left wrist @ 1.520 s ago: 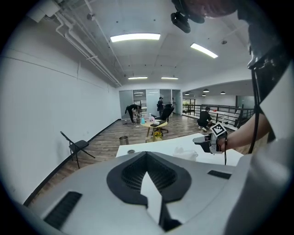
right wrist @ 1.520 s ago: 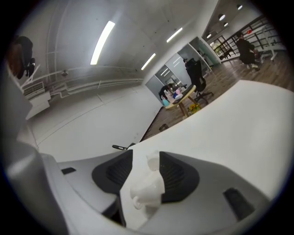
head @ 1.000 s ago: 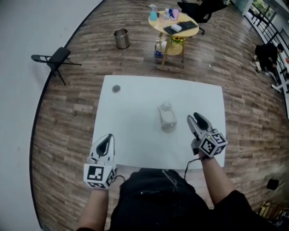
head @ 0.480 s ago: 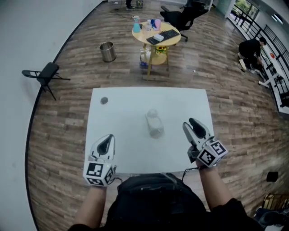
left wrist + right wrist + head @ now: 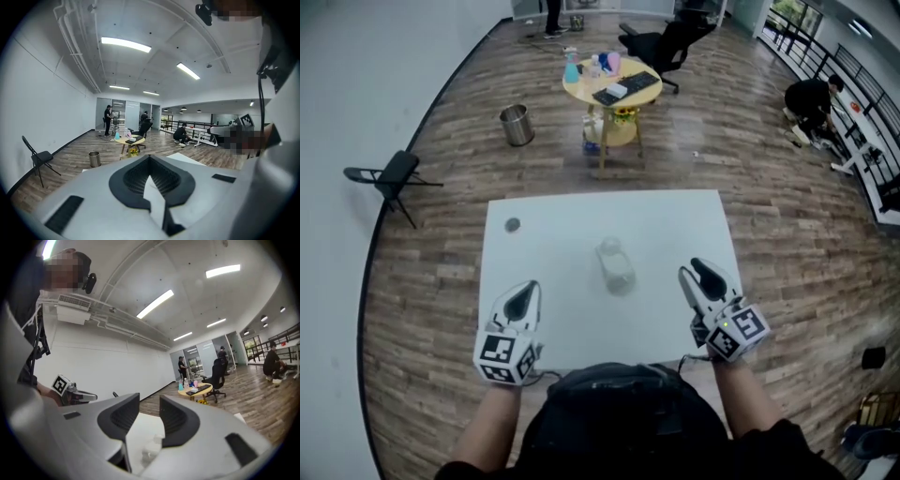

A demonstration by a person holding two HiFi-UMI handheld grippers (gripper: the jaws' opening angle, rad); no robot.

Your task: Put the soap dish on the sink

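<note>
place: open office | wood floor (image 5: 441,272), office chair (image 5: 661,42), keyboard (image 5: 623,87) (round table (image 5: 579,92))

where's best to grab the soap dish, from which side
Probably across its narrow width, pinching the two long sides from above. The soap dish lies lengthwise away from the person, out in the open on the white table; its finer shape is too blurred to tell.

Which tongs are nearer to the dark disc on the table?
Left. The left tongs are near the disc, on its side of the table; the right tongs, empty, jaws just narrowed, are far across.
</note>
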